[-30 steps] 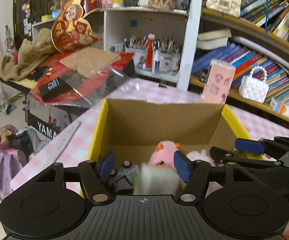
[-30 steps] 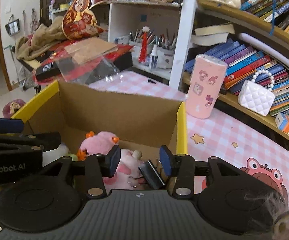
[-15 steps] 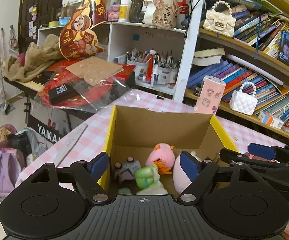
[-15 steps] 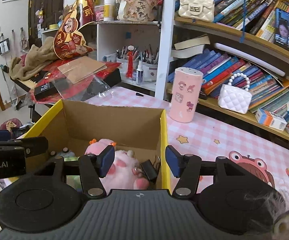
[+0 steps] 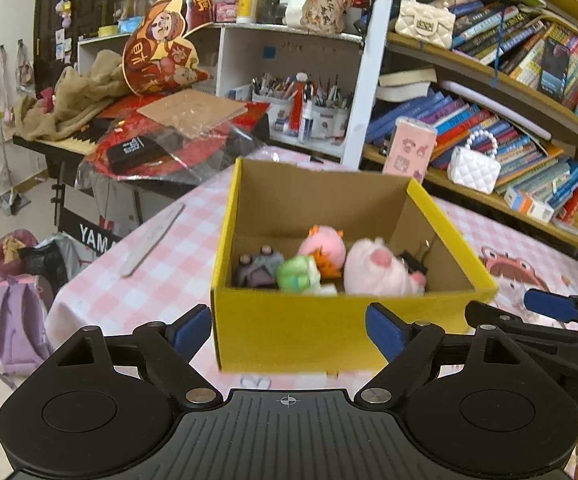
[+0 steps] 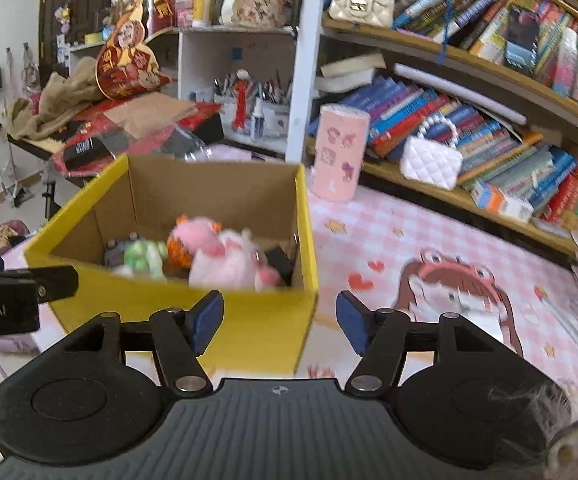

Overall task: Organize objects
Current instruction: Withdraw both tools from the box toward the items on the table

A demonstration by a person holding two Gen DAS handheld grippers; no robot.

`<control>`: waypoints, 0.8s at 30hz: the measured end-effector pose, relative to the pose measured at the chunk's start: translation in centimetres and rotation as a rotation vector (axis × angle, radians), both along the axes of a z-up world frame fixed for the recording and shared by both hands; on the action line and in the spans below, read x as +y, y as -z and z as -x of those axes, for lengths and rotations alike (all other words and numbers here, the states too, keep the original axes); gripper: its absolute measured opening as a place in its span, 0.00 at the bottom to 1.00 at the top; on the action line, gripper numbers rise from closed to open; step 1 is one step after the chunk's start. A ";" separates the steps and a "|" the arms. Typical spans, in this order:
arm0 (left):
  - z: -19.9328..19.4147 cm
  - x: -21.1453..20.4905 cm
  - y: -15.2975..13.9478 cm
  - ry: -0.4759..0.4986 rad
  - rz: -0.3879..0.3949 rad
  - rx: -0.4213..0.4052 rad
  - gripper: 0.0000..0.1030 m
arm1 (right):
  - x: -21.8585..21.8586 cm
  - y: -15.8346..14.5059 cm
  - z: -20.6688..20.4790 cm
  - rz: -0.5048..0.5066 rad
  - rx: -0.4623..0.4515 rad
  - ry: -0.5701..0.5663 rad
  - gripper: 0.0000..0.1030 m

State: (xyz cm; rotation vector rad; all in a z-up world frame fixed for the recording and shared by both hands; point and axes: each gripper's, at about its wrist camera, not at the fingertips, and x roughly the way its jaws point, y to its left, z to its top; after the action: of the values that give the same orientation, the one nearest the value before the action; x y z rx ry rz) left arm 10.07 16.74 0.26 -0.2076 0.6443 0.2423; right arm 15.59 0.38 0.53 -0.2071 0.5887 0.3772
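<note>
Yellow box (image 5: 329, 328): on bench, holding plush toys (image 5: 373, 268).
Left tongs (image 5: 289, 326): released, empty.
Right tongs (image 6: 280, 320): released, empty.
Advice: withdraw both clear of the box wall; avoid nudging it.

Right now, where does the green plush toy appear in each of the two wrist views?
Left wrist view: the green plush toy lies inside the yellow box, near its front wall, just right of the grey toy.
Right wrist view: it lies in the box, left of centre.
Shared landmark: the large pink plush, to the right of the green toy in both views.
</note>
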 end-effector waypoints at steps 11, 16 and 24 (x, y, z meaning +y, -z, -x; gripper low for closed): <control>4.0 -1.9 1.0 0.042 -0.002 0.049 0.87 | -2.1 1.5 5.0 -0.004 0.056 0.063 0.60; 5.2 -2.7 1.1 0.066 -0.007 0.060 0.87 | -2.9 1.6 6.8 -0.010 0.061 0.085 0.63; 6.6 -3.9 1.3 0.117 -0.013 0.082 0.88 | -4.5 1.9 9.2 -0.019 0.071 0.139 0.63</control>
State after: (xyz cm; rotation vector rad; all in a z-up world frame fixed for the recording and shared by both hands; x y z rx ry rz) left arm 3.46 12.86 -1.07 -0.1473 0.7331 0.1434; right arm 6.38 -4.17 -1.38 -0.1338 0.6649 0.2565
